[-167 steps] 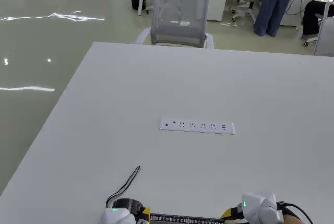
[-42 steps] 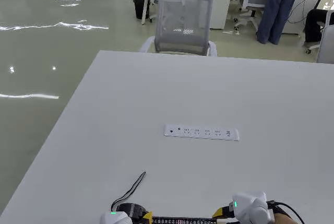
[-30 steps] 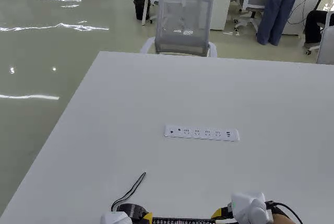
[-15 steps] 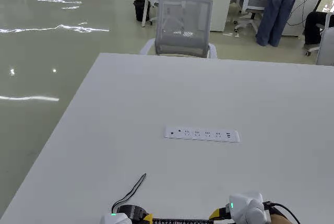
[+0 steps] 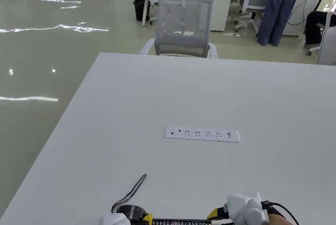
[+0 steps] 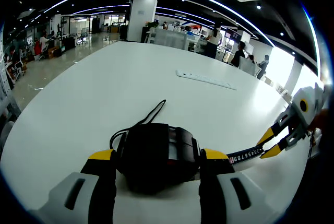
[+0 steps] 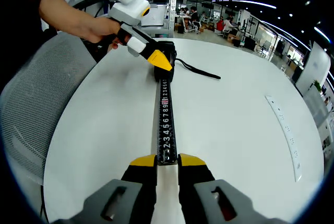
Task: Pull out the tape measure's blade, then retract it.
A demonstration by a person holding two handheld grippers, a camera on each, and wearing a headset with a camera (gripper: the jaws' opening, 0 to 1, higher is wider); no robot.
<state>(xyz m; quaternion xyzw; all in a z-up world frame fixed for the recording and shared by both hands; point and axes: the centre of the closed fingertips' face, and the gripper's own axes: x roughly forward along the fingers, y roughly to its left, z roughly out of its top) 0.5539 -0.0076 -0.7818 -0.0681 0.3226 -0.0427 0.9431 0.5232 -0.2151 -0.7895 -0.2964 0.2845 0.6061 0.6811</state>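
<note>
The black tape measure case (image 6: pixel 156 153) sits on the white table with my left gripper (image 6: pixel 156 157) shut on its sides. Its black strap (image 6: pixel 154 114) trails away over the table. The numbered blade (image 7: pixel 166 119) is drawn out flat from the case (image 7: pixel 167 51) to my right gripper (image 7: pixel 167 160), which is shut on the blade's end. In the head view the case (image 5: pixel 132 213), the blade (image 5: pixel 181 221) and the right gripper (image 5: pixel 216 217) lie along the bottom edge, case on the left.
A white power strip (image 5: pixel 202 135) lies mid-table, well beyond the tape. A grey mesh chair (image 5: pixel 184 20) stands at the table's far edge. The table's left edge (image 5: pixel 52 141) drops to the floor. People stand far off at the right (image 5: pixel 278 4).
The right gripper has drifted a little left toward the case, so the exposed blade is somewhat shorter. The left gripper and case have stayed put. The head camera has shifted slightly.
</note>
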